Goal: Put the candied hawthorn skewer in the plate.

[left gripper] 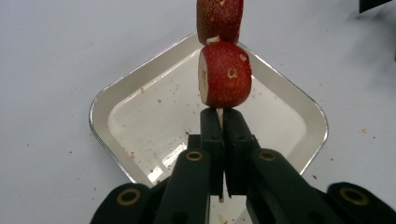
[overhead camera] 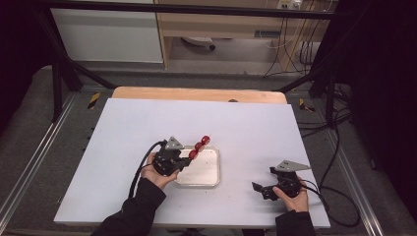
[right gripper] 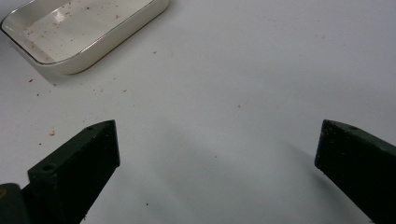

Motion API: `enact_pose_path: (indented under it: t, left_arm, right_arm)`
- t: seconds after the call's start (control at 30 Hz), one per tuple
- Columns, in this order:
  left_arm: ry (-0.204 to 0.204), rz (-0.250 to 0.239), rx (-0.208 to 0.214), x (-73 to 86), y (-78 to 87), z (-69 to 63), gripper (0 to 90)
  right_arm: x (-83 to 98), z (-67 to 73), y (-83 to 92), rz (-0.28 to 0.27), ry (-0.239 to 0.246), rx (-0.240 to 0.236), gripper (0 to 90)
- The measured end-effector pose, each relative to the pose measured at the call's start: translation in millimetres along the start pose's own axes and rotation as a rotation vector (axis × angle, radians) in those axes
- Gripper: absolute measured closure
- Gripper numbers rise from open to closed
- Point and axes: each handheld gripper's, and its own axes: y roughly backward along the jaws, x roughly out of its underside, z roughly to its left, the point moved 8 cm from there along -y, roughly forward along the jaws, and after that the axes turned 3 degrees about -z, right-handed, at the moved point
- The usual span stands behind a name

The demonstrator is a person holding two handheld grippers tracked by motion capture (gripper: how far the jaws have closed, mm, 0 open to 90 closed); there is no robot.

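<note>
A thin skewer with three red fruit slices (overhead camera: 199, 146) is held slanting up and to the right over a shallow white tray (overhead camera: 207, 183). My left gripper (overhead camera: 185, 161) is shut on the skewer's lower end. In the left gripper view the jaws (left gripper: 219, 116) pinch the pale stick just below the nearest slice (left gripper: 226, 74), with the tray (left gripper: 140, 71) underneath. My right gripper (overhead camera: 261, 189) rests low on the table to the right of the tray, held by a hand. Its jaws (right gripper: 217, 135) stand wide open with nothing between them. The tray's corner (right gripper: 93, 52) lies ahead at upper left in the right gripper view.
The tray's floor and the white table (overhead camera: 246, 128) around it carry small reddish crumbs. A wooden board (overhead camera: 196, 93) edges the far side of the table. Black frame bars and cables run along both sides.
</note>
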Motion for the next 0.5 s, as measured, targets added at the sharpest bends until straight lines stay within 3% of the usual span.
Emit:
enact_pose_path:
  t: [0.3,0.5]
  left_arm:
    - [0.027,0.064,-0.017,14.3,-14.1,2.5,87.7]
    - [0.017,0.119,-0.032,26.9,-18.1,0.1,87.7]
  right_arm:
    - [0.2,-0.7,0.9,-0.006,-0.004,-0.004,0.5]
    - [0.5,-0.2,1.4,-0.009,-0.003,-0.009,0.6]
